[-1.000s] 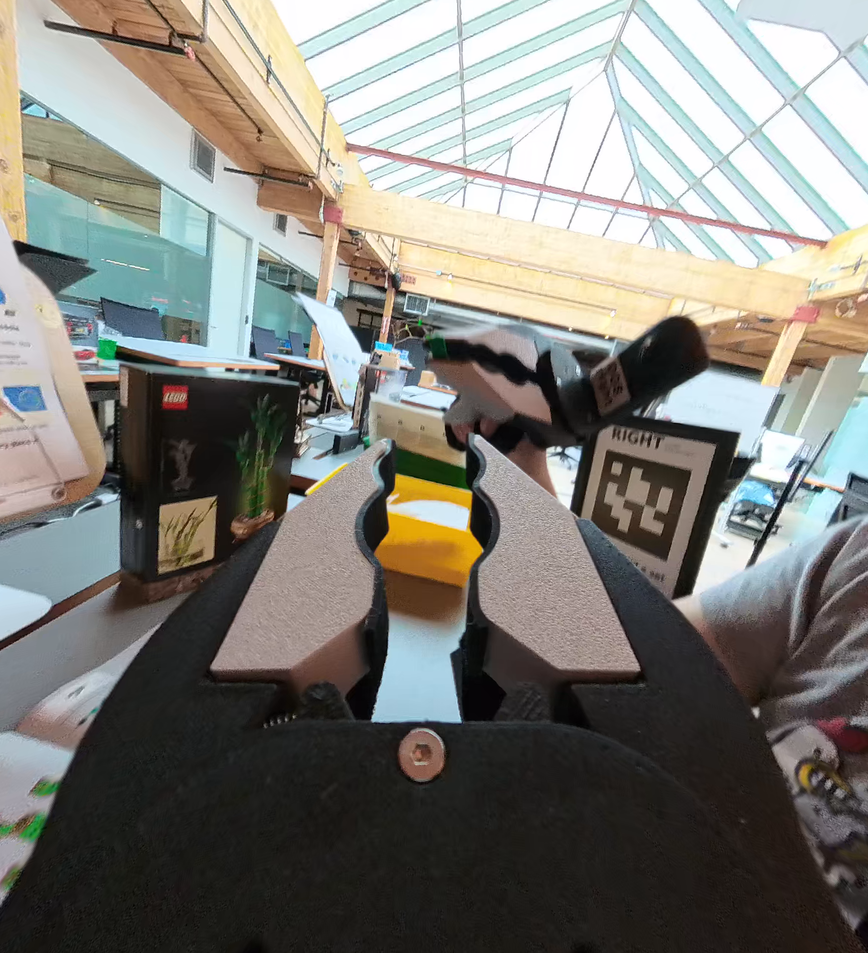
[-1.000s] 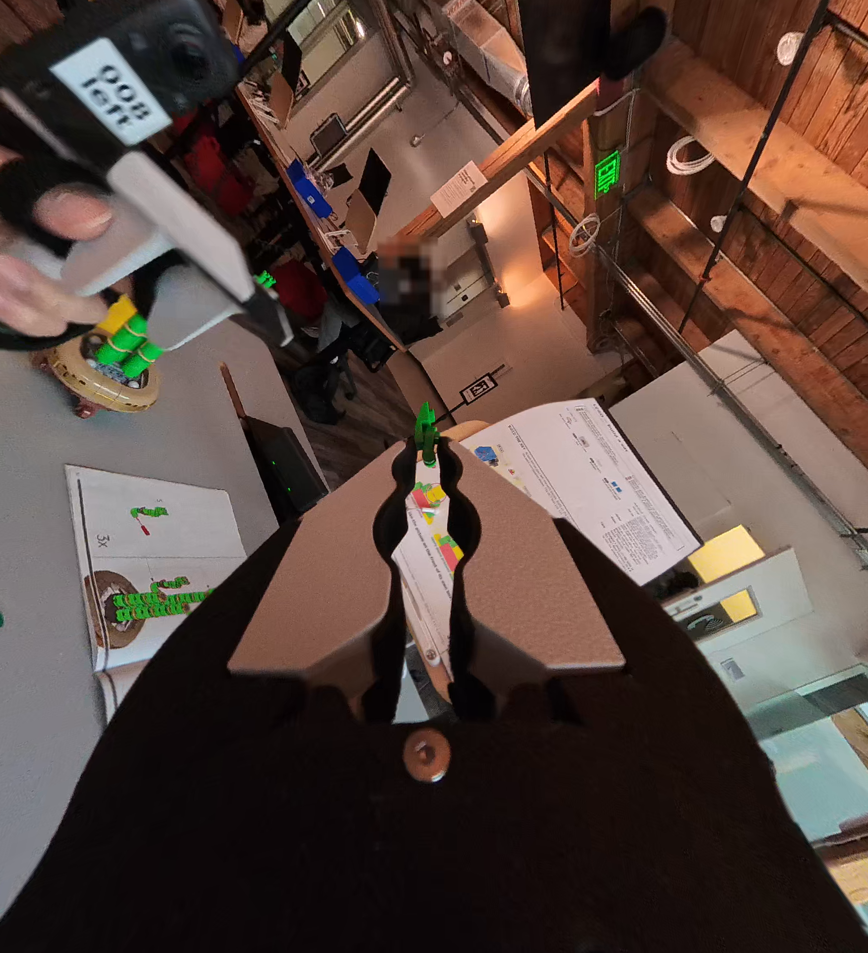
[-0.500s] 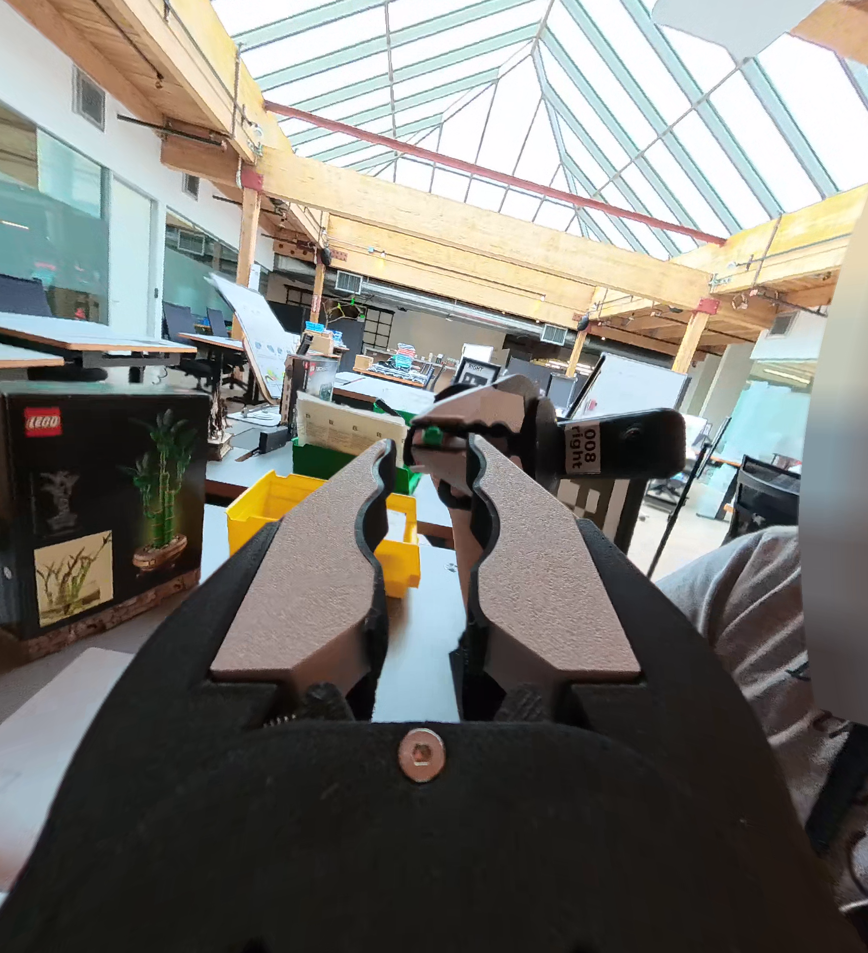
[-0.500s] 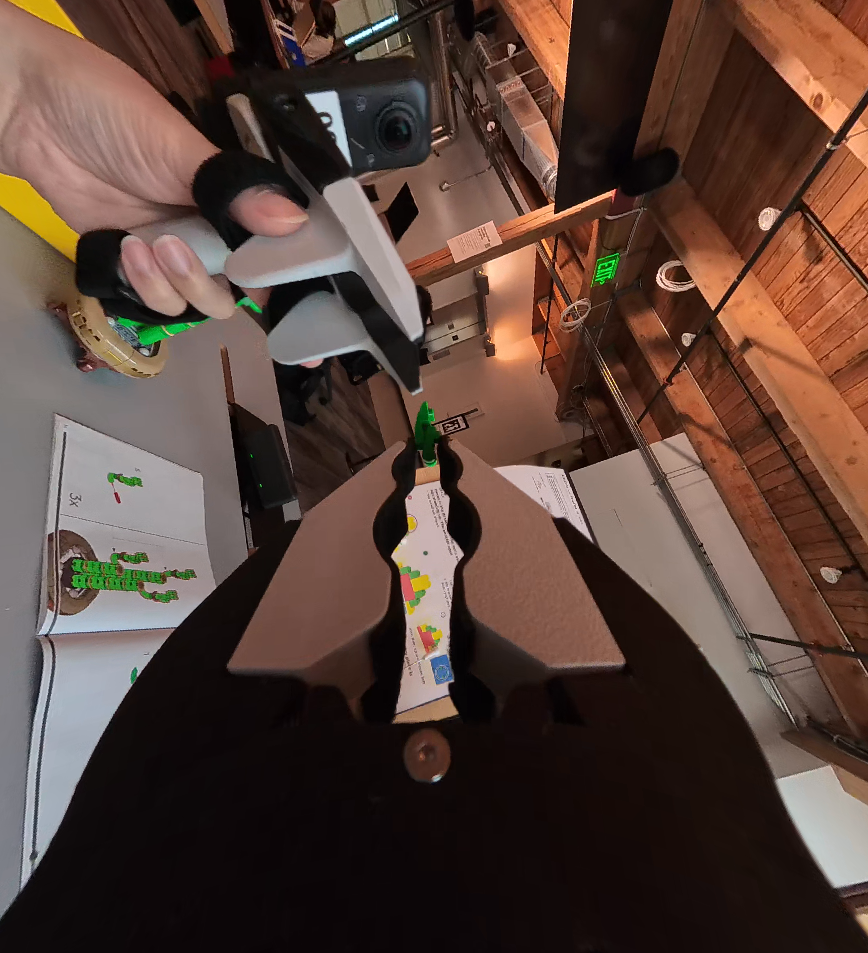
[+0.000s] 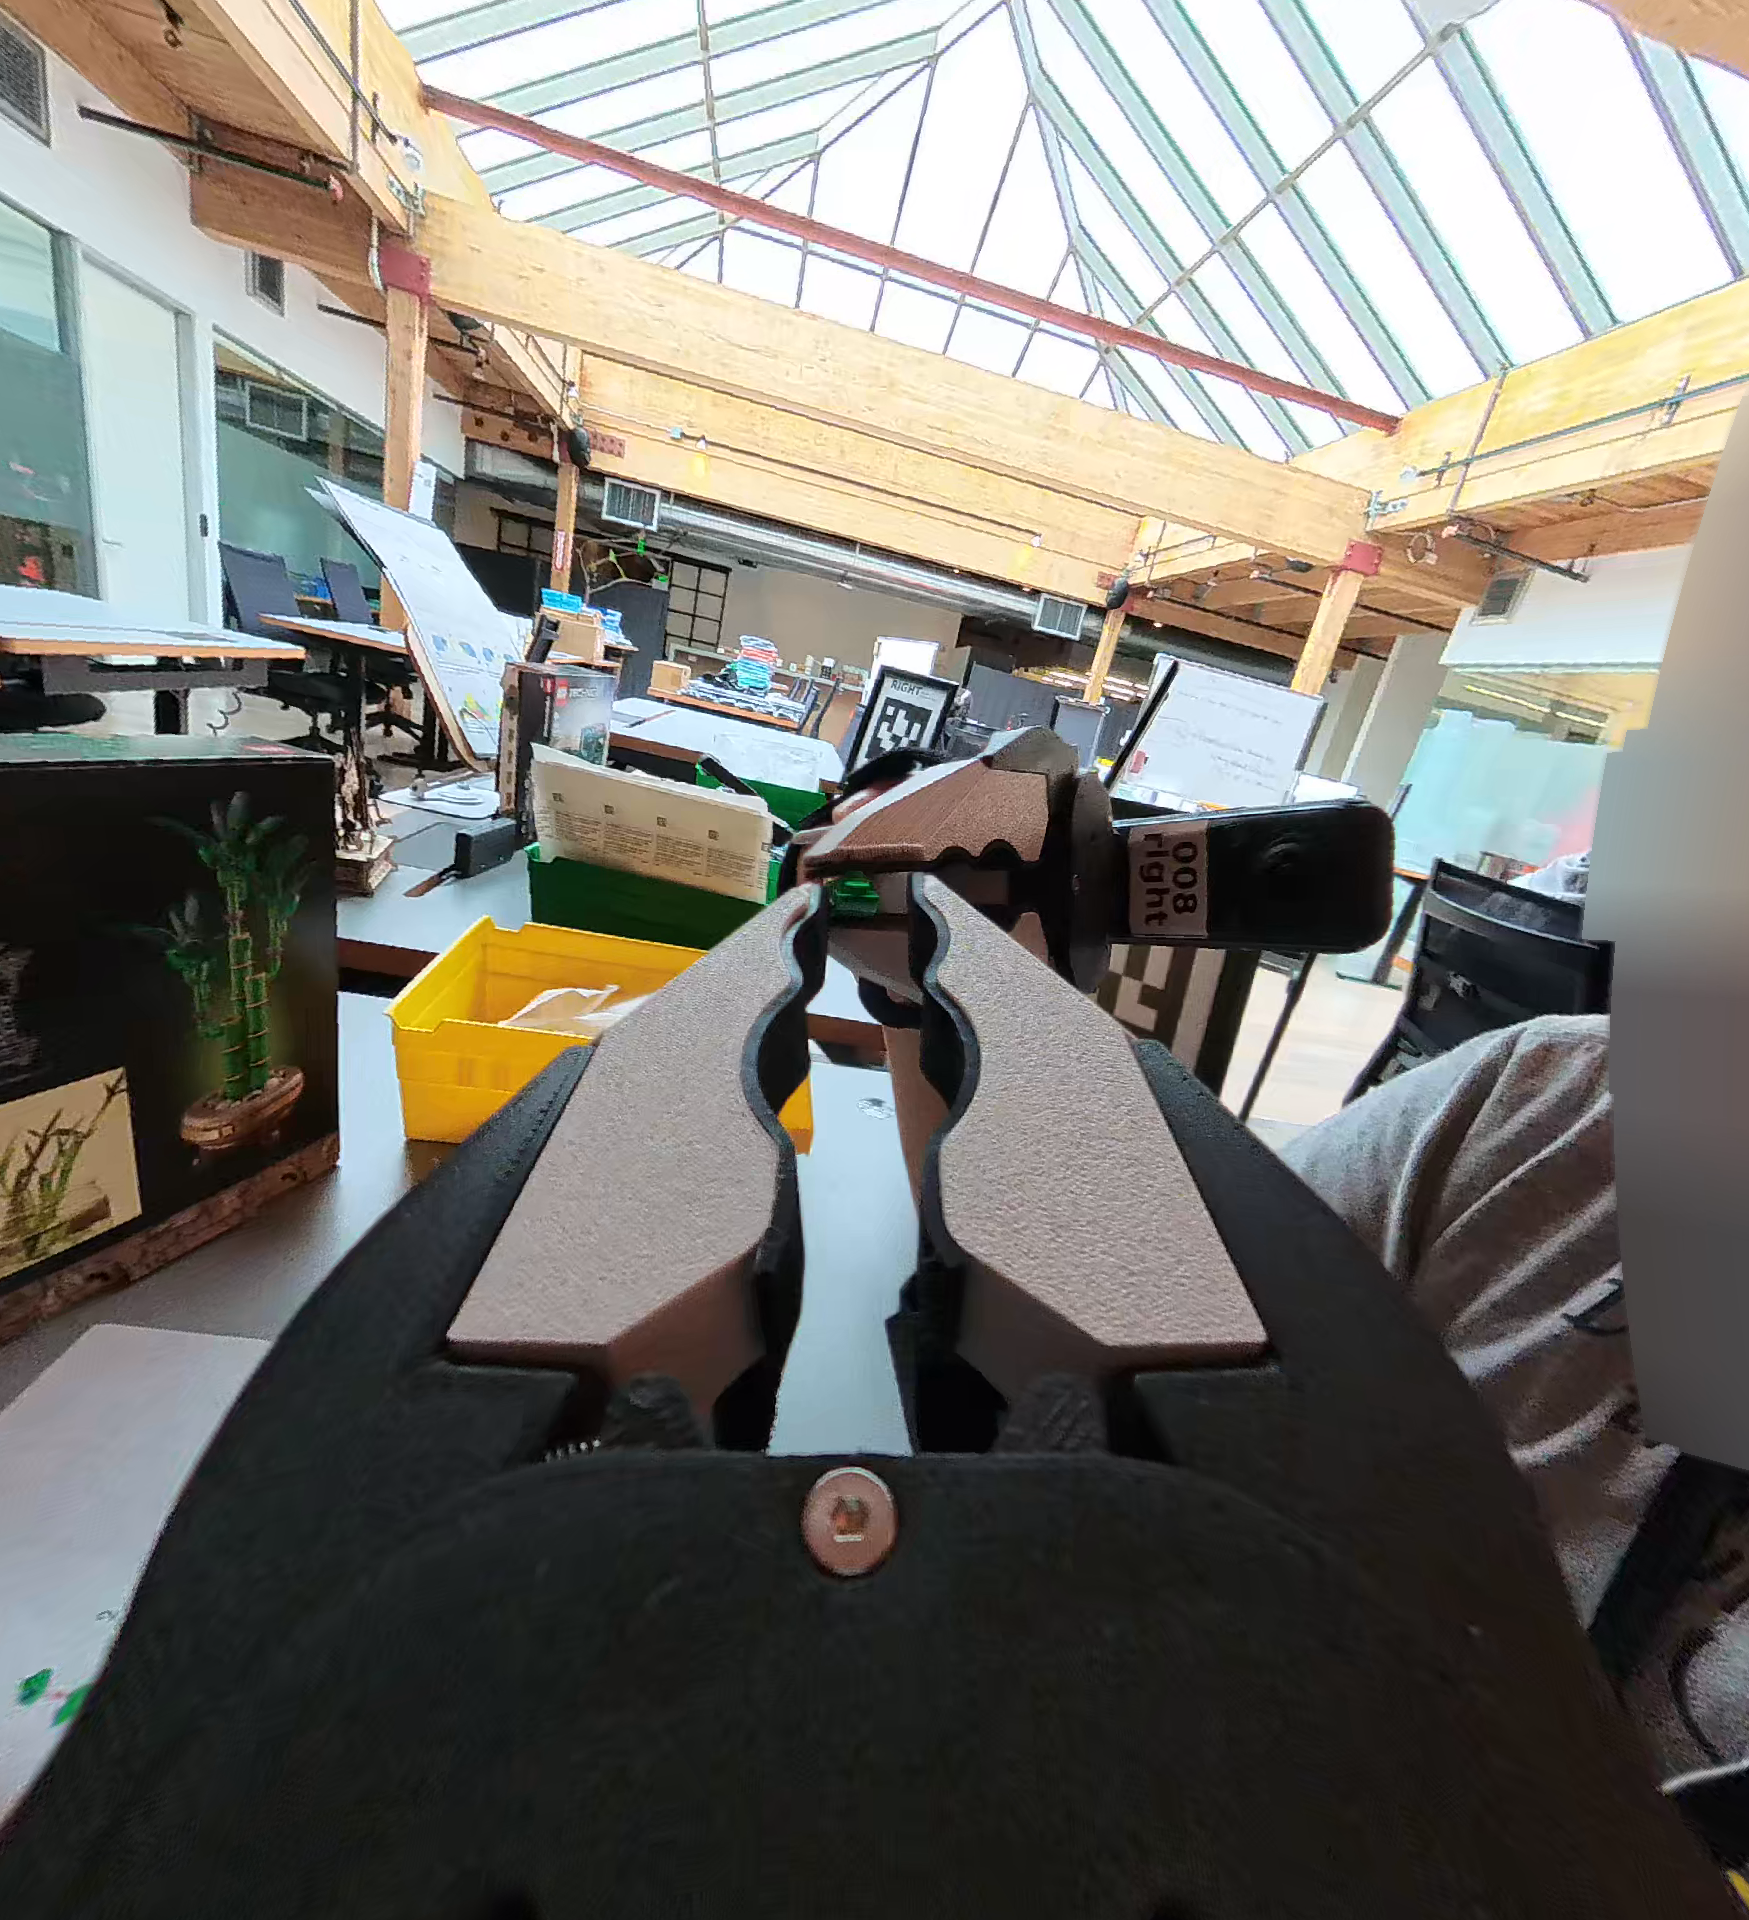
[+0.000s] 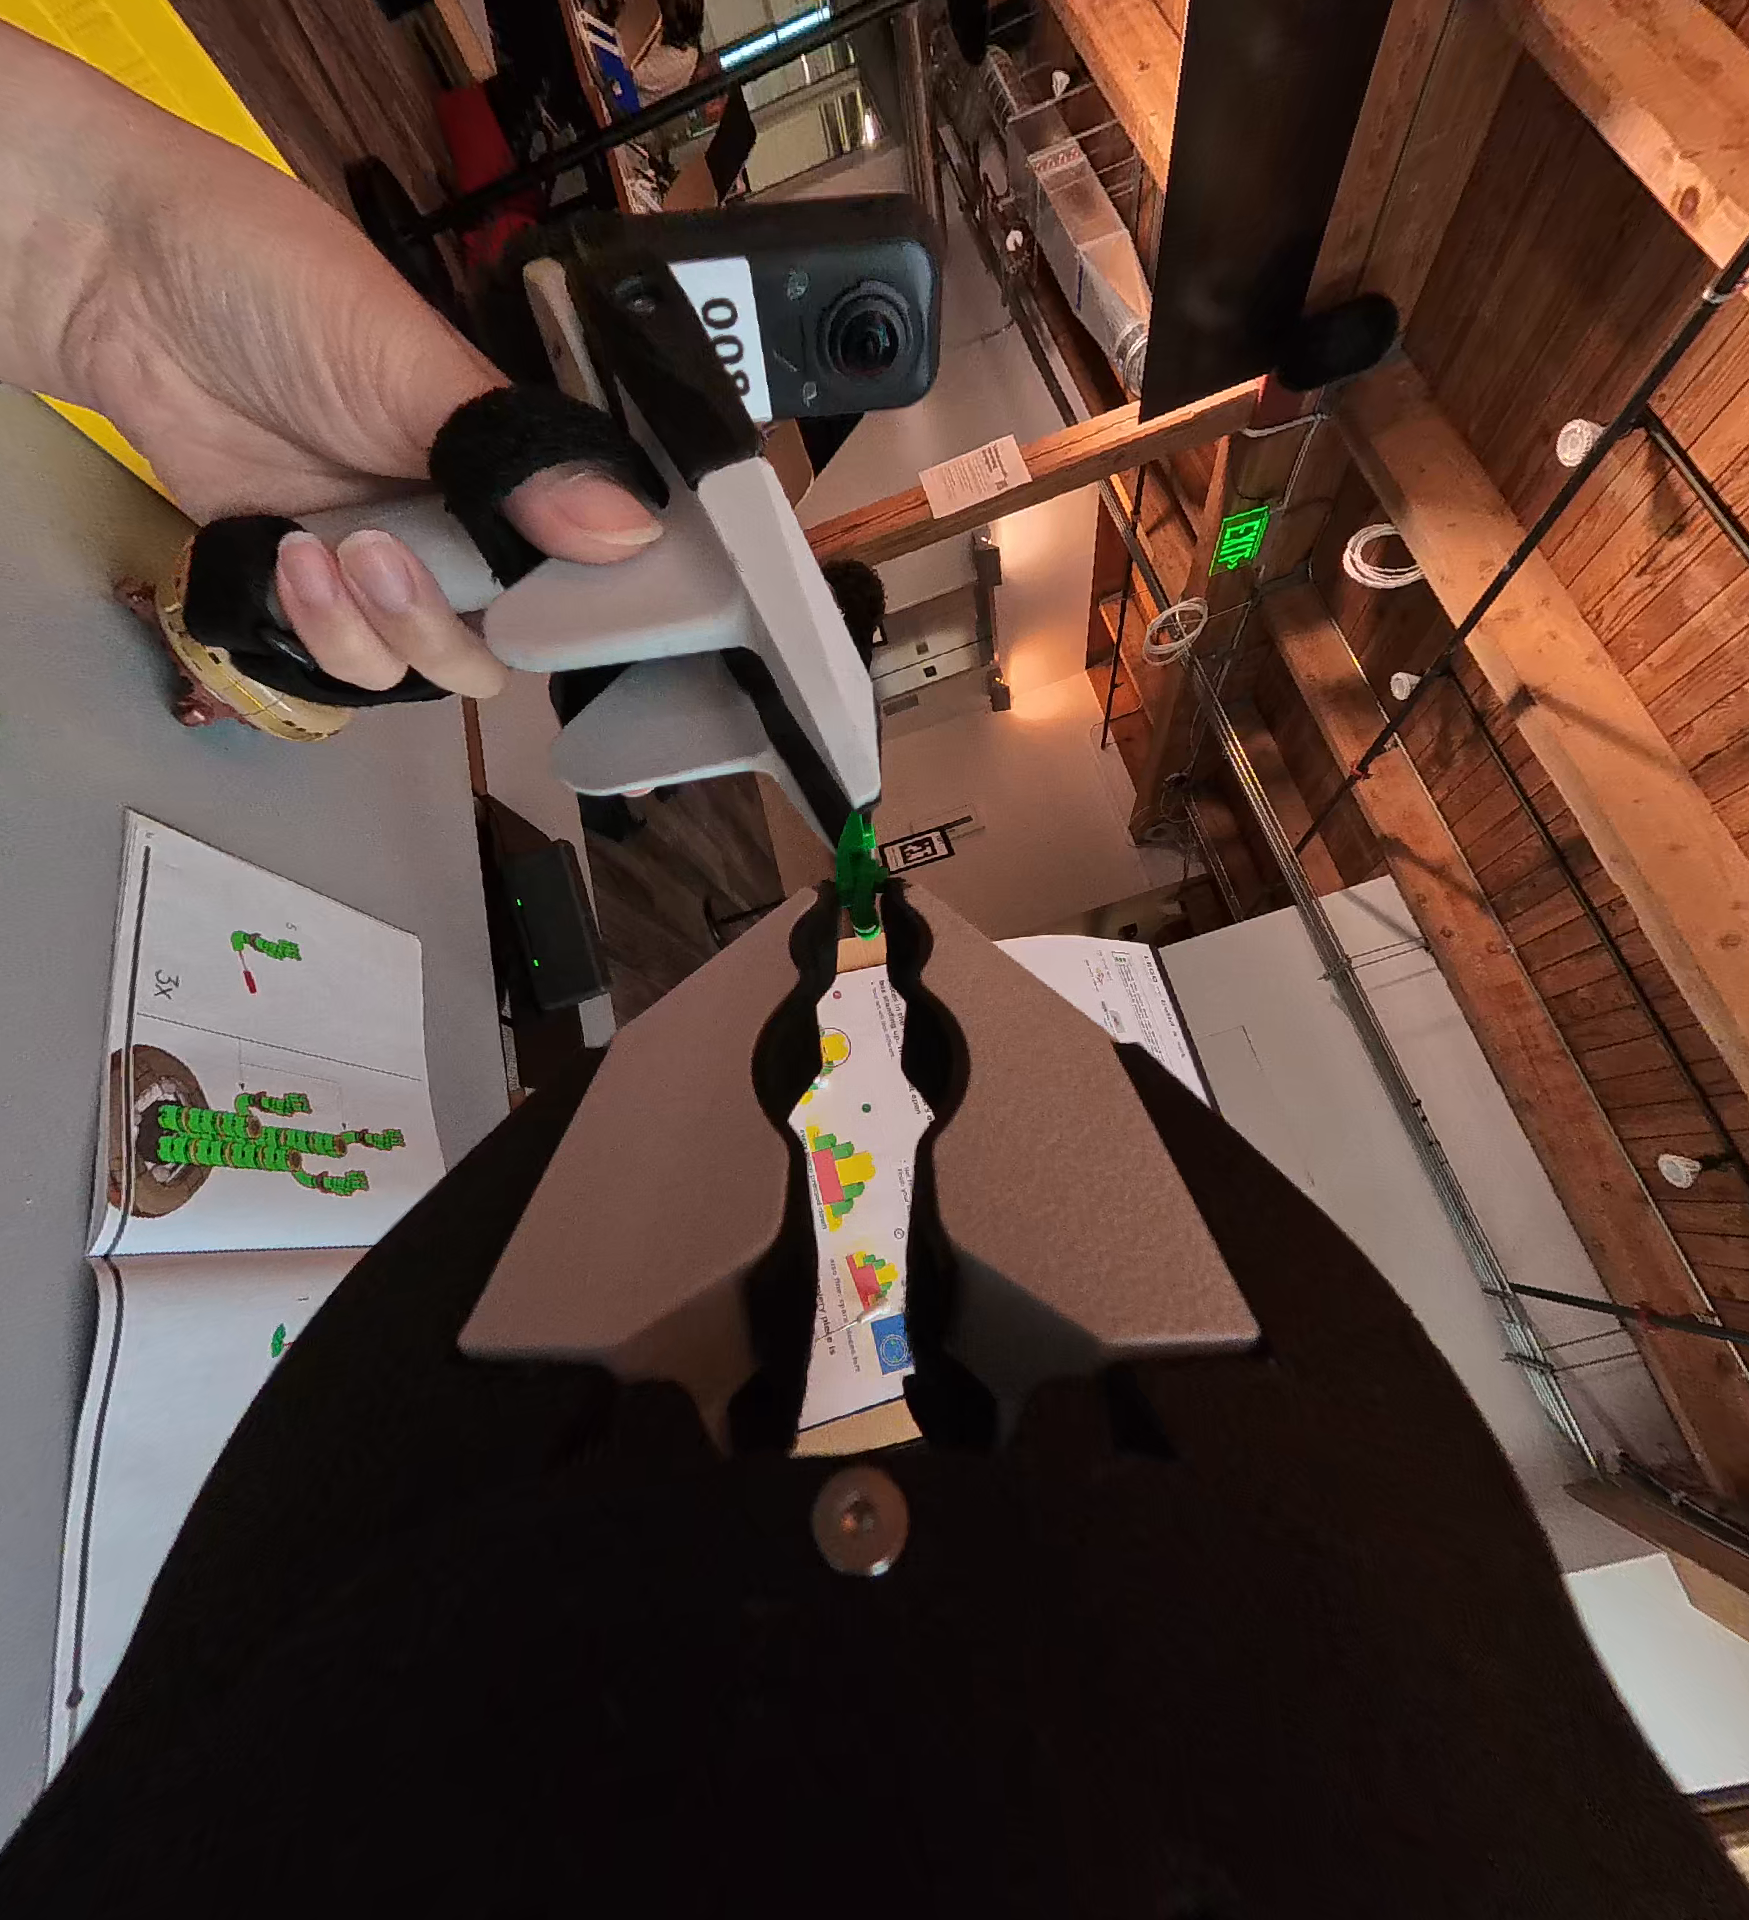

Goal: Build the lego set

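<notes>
Mid-air handover/join of a small bright-green lego leaf piece (image 6: 857, 878): right gripper (image 6: 862, 904) pinches its lower end at the fingertips, jaws nearly closed on it. Left gripper (image 5: 862, 902) sits tip-to-tip with it, jaws a narrow gap apart around the green piece; whether it clamps it I cannot tell. Both are held above the grey worktop (image 6: 8, 582), with the round brown-and-tan lego pot base (image 6: 226, 686) near its far edge beside the open instruction booklet (image 6: 257, 1039). Next, I'd guess: align tips squarely, squeeze left, then release right

Set box (image 5: 111, 1018) cut at left edge; green piece (image 5: 854, 894) mostly hidden behind jaws; booklet (image 6: 246, 1091) partly covered.
</notes>
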`<state>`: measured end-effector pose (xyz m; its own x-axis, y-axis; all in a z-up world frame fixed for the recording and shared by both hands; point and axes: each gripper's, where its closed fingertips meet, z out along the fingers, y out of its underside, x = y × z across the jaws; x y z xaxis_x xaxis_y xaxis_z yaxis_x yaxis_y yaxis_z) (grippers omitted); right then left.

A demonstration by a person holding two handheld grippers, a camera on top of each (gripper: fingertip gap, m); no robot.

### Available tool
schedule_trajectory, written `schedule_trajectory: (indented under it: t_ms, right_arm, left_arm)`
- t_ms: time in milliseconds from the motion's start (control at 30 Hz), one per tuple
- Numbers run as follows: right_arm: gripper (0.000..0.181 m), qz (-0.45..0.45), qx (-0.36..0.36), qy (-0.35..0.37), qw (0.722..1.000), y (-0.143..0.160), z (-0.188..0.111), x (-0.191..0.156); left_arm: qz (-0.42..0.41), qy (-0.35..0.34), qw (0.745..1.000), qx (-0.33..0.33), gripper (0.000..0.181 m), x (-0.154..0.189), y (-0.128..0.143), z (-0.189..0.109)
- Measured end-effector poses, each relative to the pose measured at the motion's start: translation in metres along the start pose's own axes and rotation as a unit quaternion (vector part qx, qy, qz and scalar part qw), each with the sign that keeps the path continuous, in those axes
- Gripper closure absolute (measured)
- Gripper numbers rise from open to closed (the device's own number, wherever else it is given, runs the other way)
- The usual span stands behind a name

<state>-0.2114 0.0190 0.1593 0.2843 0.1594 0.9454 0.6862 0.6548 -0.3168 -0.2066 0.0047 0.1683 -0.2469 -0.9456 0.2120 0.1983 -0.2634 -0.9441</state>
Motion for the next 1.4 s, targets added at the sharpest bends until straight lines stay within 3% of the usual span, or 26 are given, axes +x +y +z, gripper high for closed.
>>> schedule_trajectory:
  t_ms: [67, 533, 767, 833, 933, 1400]
  right_arm:
    - [0.174, 0.0, -0.001, -0.002, 1.0, 0.001, 0.0, -0.001]
    - [0.175, 0.003, -0.003, -0.01, 1.0, 0.004, 0.0, -0.004]
    - [0.175, 0.001, -0.008, -0.011, 1.0, 0.006, 0.0, -0.004]
    - [0.175, 0.002, -0.004, -0.015, 1.0, 0.004, 0.0, -0.006]
    - [0.174, -0.002, -0.009, -0.018, 1.0, 0.005, 0.002, -0.008]
    - [0.172, 0.031, -0.006, -0.015, 0.999, 0.006, 0.008, -0.007]
  left_arm:
    - [0.011, -0.009, 1.0, -0.006, 0.175, -0.003, 0.002, -0.001]
    - [0.016, -0.013, 0.999, -0.026, 0.177, -0.005, 0.009, 0.0]
    - [0.004, -0.014, 1.0, -0.021, 0.171, -0.008, 0.009, 0.0]
    - [0.002, -0.032, 0.999, -0.017, 0.156, -0.014, 0.008, 0.0]
    - [0.014, -0.01, 1.0, -0.024, 0.175, -0.008, 0.01, -0.001]
    - [0.026, -0.041, 0.999, -0.014, 0.176, -0.013, 0.005, -0.004]
